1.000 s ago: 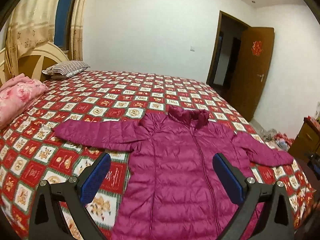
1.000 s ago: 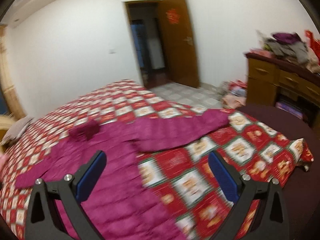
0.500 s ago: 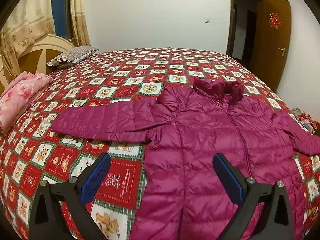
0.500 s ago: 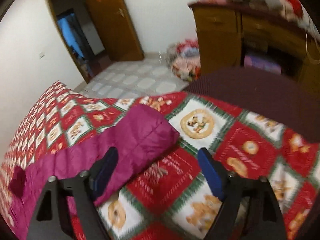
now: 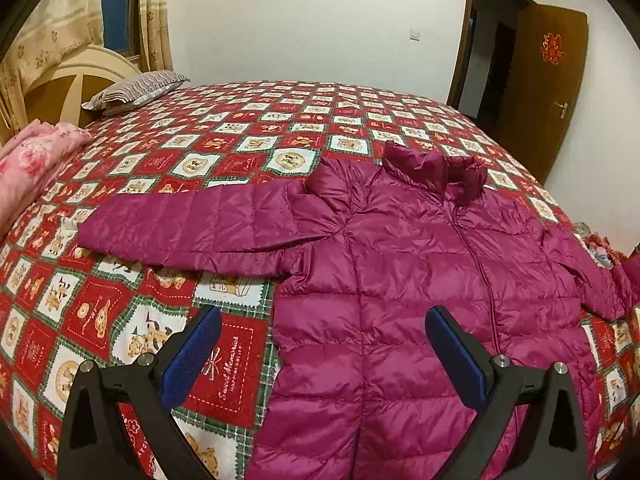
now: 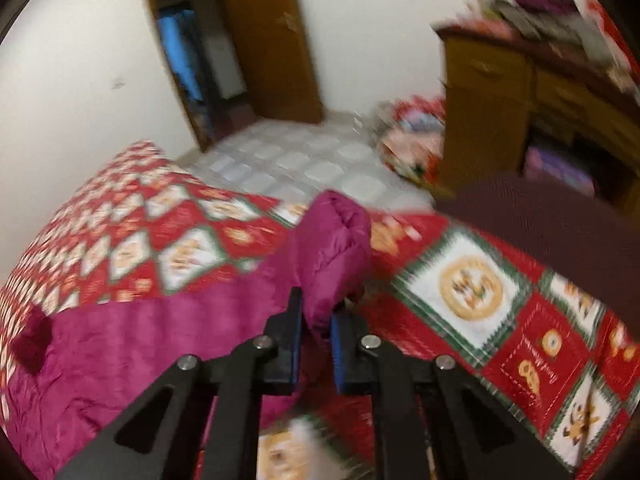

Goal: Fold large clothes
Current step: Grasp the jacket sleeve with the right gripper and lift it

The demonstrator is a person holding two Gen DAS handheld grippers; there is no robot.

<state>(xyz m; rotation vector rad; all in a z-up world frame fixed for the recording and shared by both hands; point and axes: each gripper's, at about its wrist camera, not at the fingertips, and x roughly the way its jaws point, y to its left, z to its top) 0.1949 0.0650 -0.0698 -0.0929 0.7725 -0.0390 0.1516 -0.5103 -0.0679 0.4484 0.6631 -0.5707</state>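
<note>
A magenta quilted puffer jacket [image 5: 420, 280] lies front up on the bed, collar far, both sleeves spread sideways. Its left sleeve [image 5: 192, 236] stretches out to the left. My left gripper [image 5: 320, 344] is open and empty, hovering over the jacket's lower left side. In the right wrist view my right gripper [image 6: 316, 332] is shut on the cuff end of the other sleeve [image 6: 332, 248], which is bunched and raised a little off the bedspread. The jacket body [image 6: 120, 344] lies to the left there.
The bed has a red and white patterned bedspread [image 5: 120, 320]. A pink folded blanket [image 5: 28, 164] and striped pillow [image 5: 136, 90] lie by the headboard. A wooden dresser [image 6: 520, 112], a heap of clothes on the floor [image 6: 412, 140] and an open door [image 6: 264, 40] stand beyond the bed's right edge.
My right gripper has closed on the right sleeve's cuff and lifted it. My left gripper has moved closer and lower over the jacket, still open.
</note>
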